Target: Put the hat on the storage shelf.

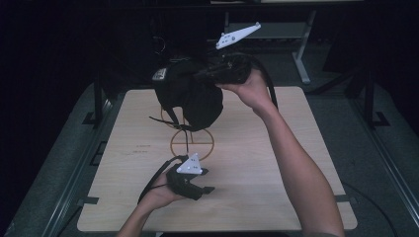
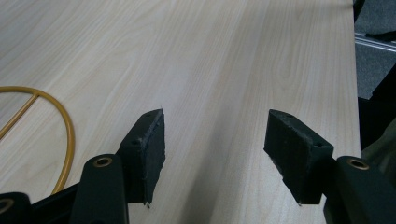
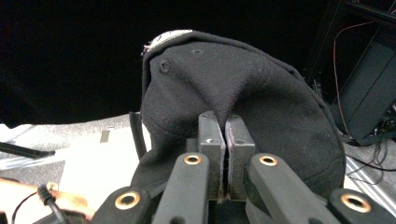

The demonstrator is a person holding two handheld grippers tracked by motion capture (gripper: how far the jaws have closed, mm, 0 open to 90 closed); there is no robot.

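Observation:
A black cap [image 1: 190, 91] hangs in the air over the far half of the table, its strap dangling toward the yellow ring mark [image 1: 191, 143]. My right gripper [image 1: 210, 74] is shut on the cap's fabric, held up by a hand reaching from the right. In the right gripper view the two jaws pinch a fold of the cap [image 3: 233, 88] at the gripper [image 3: 224, 123]. My left gripper [image 1: 207, 181] rests low near the front of the table, open. In the left gripper view its jaws stand apart around the gripper [image 2: 215, 137] with bare wood between them.
The light wooden table [image 1: 276, 163] has a yellow ring mark drawn near its middle, seen also as the ring [image 2: 65, 135] in the left gripper view. Dark floor and a table frame [image 1: 301, 54] lie beyond the far edge. A cable [image 1: 153, 180] trails from the left gripper.

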